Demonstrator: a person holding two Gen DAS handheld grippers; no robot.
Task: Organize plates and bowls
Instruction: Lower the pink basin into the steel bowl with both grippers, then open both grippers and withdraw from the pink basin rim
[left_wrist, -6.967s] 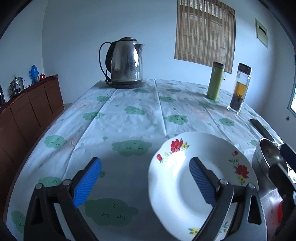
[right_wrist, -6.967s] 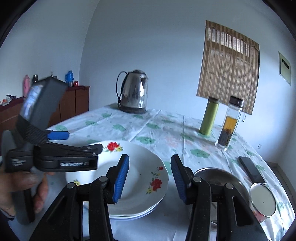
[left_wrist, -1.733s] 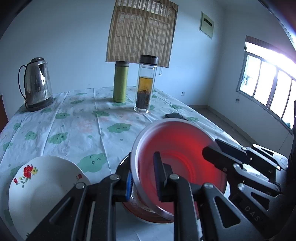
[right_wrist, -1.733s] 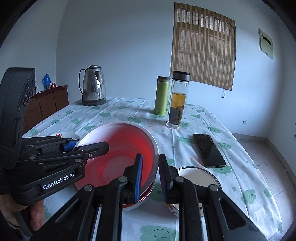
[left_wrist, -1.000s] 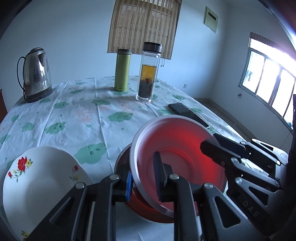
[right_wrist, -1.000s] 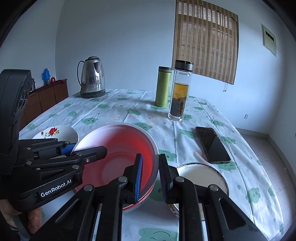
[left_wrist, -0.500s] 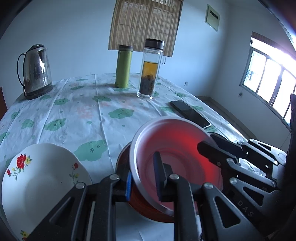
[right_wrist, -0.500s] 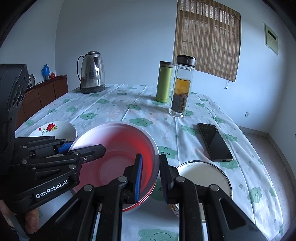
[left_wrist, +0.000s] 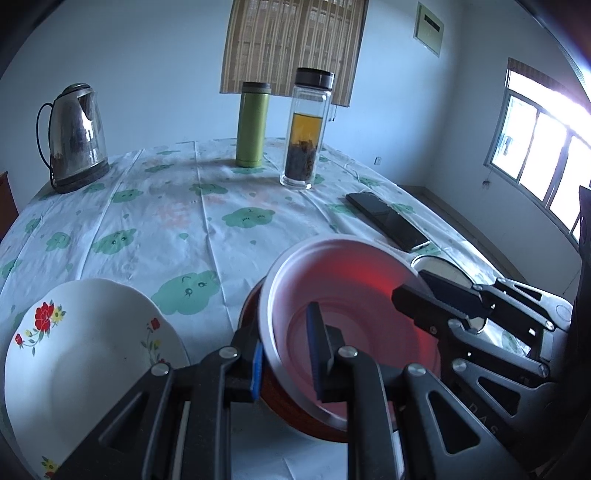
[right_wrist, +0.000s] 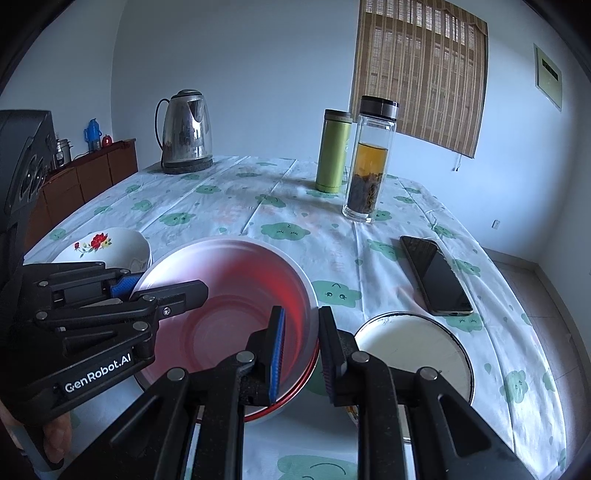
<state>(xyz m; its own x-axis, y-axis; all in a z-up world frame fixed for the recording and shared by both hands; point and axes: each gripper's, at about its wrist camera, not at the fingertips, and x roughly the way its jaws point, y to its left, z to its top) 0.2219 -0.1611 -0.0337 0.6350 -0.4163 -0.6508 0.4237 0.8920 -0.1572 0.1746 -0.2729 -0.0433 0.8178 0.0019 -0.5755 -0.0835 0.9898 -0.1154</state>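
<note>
left wrist view: the left hand-held gripper (left_wrist: 286, 354) is clenching the near-left rim of the red bowl (left_wrist: 354, 295), which is sitting in a second bowl (left_wrist: 273, 391) on the counter (left_wrist: 177, 214), right of the floral plate (left_wrist: 81, 354).
right wrist view: the right hand-held gripper (right_wrist: 301, 347) is pinching the bowl's right rim beside the enamel bowl (right_wrist: 413, 350). nesting looks nearly done; next, likely releasing both.

In the right wrist view, the bowl (right_wrist: 229, 317) sits low at centre on the counter (right_wrist: 236, 206), nested in another bowl. A plate (right_wrist: 110, 247) lies to its left, a dish (right_wrist: 413, 350) lower right. The phone (right_wrist: 434, 275) lies right of centre; kettle (right_wrist: 186, 131), flask (right_wrist: 332, 151) and bottle (right_wrist: 369, 158) stand behind.
</note>
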